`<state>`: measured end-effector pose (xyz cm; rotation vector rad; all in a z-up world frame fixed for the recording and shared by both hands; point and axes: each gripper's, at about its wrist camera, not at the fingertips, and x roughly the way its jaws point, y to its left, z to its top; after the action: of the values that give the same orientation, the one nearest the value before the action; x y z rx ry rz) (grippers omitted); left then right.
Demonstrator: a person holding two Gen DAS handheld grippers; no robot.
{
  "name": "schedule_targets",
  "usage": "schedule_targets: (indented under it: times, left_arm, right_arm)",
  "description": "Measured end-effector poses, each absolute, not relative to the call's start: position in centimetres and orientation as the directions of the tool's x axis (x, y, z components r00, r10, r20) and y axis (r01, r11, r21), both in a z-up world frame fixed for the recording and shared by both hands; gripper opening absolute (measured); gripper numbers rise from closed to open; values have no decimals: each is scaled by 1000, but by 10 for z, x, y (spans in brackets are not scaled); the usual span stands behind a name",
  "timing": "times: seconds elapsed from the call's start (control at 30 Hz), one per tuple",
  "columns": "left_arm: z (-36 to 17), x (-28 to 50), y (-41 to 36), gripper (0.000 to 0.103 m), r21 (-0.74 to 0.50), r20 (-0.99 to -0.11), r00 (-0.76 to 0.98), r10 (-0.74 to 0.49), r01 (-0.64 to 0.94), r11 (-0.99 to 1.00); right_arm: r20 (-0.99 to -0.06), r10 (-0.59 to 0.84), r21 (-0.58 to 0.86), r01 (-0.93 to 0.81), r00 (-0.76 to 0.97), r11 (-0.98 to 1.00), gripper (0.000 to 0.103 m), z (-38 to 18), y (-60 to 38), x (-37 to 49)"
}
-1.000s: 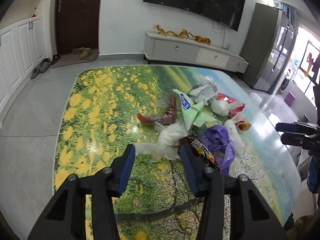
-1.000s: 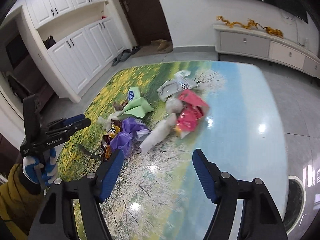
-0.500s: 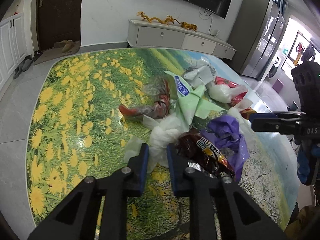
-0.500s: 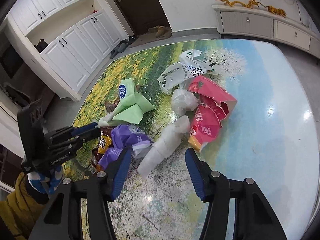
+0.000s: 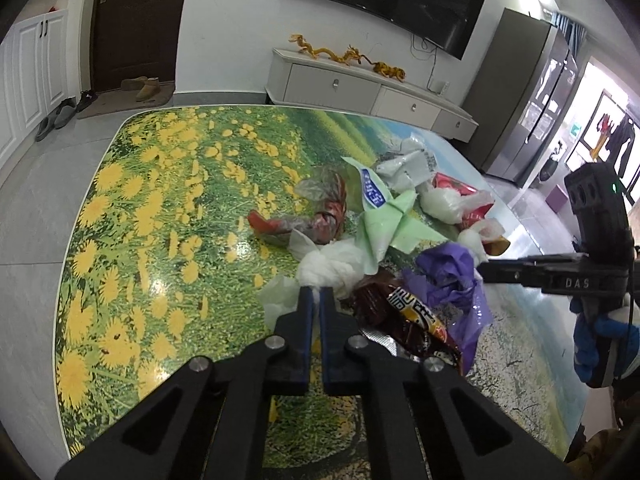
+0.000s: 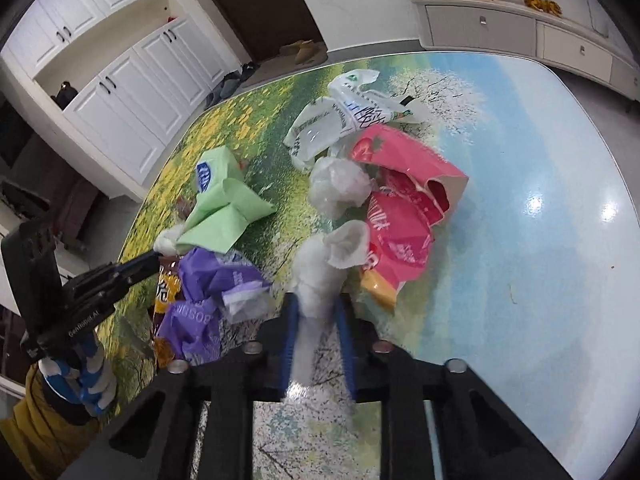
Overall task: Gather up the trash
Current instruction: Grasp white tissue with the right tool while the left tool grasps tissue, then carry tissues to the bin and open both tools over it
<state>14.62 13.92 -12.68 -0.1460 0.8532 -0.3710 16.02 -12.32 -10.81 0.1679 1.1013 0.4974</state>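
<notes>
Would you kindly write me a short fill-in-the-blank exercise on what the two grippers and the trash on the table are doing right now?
1. The left gripper is shut on a crumpled ____ tissue.
2. The right gripper closes around a white paper wad lying beside the ____ snack bag.
3. The purple bag partly covers a ____ wrapper.

Missing words: white; pink; brown

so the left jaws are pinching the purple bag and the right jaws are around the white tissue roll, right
Not quite. In the left wrist view the left gripper is shut on the white crumpled tissue, not the purple bag, which lies to its right, untouched. The rest holds: in the right wrist view the right gripper has its jaws around the white tissue roll.
</notes>
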Motion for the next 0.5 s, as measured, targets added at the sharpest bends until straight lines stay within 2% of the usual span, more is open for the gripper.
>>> schedule_targets:
  times: [0.27, 0.5]
  left_arm:
    - [-104, 118, 146, 2, -353, -647, 635, -422, 241, 904]
    - [-77, 93, 136, 2, -409, -576, 668, -470, 262, 874]
  right_arm:
    - [-802, 486, 334, -414, 348, 847, 11, -90, -126, 118]
    - [-764, 507, 338, -420, 400, 842, 11, -66, -155, 83]
